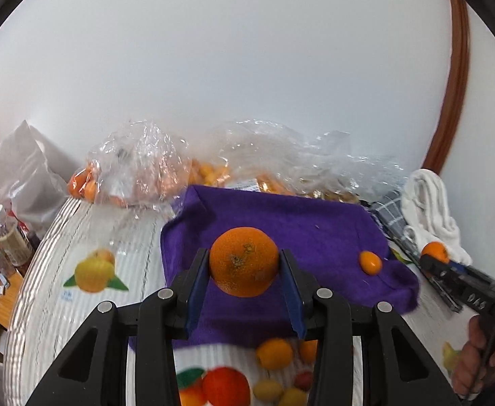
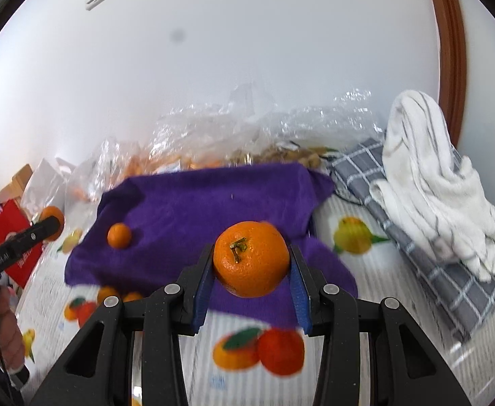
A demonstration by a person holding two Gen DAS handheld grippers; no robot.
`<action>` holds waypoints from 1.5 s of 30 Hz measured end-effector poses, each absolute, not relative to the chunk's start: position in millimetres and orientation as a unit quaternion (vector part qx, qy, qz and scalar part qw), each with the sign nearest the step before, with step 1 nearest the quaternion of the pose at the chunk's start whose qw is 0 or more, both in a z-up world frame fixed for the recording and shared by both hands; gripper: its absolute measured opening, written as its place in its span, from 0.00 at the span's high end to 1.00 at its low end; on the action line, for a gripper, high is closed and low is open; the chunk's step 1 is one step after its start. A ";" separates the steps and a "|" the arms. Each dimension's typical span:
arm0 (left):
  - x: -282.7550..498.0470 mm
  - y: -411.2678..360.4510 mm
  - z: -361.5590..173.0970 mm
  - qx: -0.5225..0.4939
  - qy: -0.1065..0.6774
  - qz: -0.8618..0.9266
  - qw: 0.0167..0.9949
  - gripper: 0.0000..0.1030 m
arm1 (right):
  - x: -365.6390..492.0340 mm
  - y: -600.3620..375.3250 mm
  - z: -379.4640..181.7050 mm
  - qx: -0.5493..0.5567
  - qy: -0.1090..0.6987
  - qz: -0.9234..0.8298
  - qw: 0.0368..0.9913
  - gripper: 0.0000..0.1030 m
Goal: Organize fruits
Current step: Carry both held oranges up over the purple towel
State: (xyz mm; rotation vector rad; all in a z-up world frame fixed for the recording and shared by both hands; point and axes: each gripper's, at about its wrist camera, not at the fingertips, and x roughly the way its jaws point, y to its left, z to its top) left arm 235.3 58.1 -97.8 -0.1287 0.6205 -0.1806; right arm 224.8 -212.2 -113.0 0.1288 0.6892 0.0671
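In the left wrist view my left gripper (image 1: 244, 253) is shut on a large orange (image 1: 244, 264), held above a purple cloth (image 1: 298, 220). A small orange (image 1: 370, 262) lies on that cloth to the right. Two more small oranges (image 1: 274, 353) sit on the tablecloth just off its near edge. In the right wrist view my right gripper (image 2: 251, 250) is shut on a stemmed orange (image 2: 251, 264) over the purple cloth (image 2: 196, 209); the small orange (image 2: 119, 235) lies to its left. Each view shows the other gripper at its edge, with an orange in it.
Clear plastic bags of oranges (image 1: 139, 176) stand at the back against the wall. A white towel (image 2: 433, 176) lies on a grey checked cloth (image 2: 450, 277) to the right. Bottles (image 1: 9, 233) and a red box (image 2: 14, 237) are at the left. The tablecloth has printed fruit.
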 end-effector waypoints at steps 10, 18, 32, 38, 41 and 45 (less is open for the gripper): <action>264.3 54.2 -128.9 -0.063 0.314 -0.064 0.945 0.62 | 258.5 -211.5 -132.0 0.057 0.337 0.044 0.939 0.60; 273.9 70.6 -148.5 -0.077 0.331 -0.055 0.939 0.62 | 265.6 -220.9 -148.8 0.062 0.352 0.043 0.933 0.60; 276.9 58.4 -160.8 -0.062 0.354 -0.070 0.931 0.62 | 271.1 -204.6 -173.2 0.026 0.390 0.050 0.919 0.60; 276.7 56.1 -160.9 -0.057 0.357 -0.074 0.929 0.62 | 276.2 -197.7 -186.0 0.009 0.409 0.048 0.911 0.60; 277.2 55.9 -161.9 -0.059 0.359 -0.079 0.928 0.62 | 276.5 -197.0 -187.0 0.009 0.408 0.047 0.912 0.60; 278.3 55.5 -163.6 -0.071 0.365 -0.096 0.923 0.62 | 276.2 -197.7 -187.1 0.008 0.406 0.044 0.913 0.60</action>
